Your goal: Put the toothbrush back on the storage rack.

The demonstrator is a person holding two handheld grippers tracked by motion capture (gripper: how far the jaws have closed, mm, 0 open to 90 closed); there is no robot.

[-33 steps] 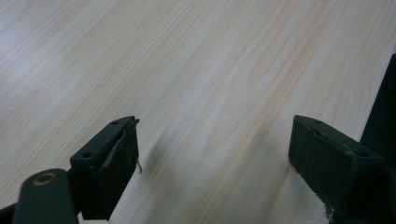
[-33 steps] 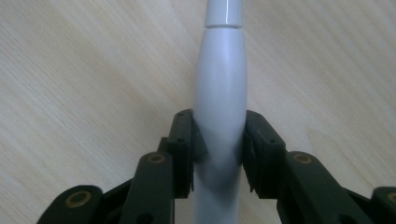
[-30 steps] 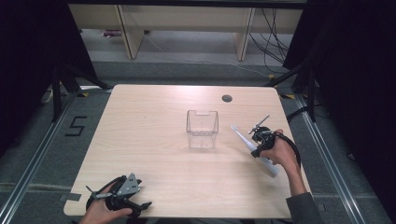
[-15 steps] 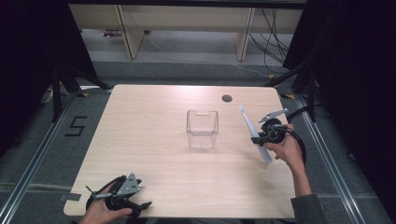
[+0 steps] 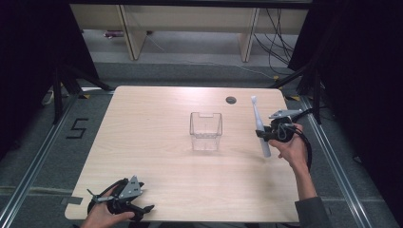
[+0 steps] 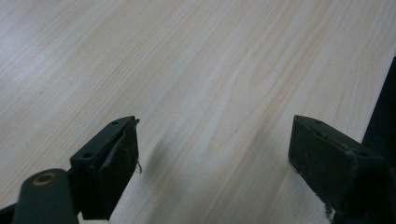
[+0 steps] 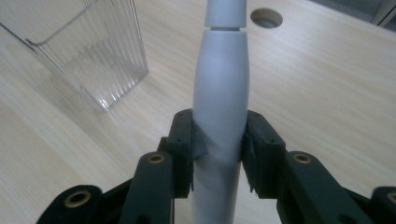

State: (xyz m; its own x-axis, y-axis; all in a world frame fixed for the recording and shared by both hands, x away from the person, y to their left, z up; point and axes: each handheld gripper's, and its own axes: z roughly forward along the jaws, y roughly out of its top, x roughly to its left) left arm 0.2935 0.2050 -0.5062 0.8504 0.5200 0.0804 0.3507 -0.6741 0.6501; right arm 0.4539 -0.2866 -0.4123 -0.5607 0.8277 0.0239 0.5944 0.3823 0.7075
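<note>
The electric toothbrush (image 5: 259,129) stands clamped in the right gripper (image 5: 267,135) at centre right, beside the clear container (image 5: 206,131); the left gripper (image 5: 142,209), lower left, gapes empty.

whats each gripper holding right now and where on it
The right gripper clamps the grey electric toothbrush around its thick handle. The left gripper holds nothing, jaws open.

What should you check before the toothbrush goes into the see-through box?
1. Right gripper jaws clamp the electric toothbrush handle: ok.
2. Toothbrush lifted off the table: ok.
3. Clear box upright, open top up: ok.
4. Box empty: ok.
5. Left gripper away from the box, at the near table edge, jaws open with nothing between them: ok.
6. Toothbrush above the box: not ok, it is off to the box's right.
</note>
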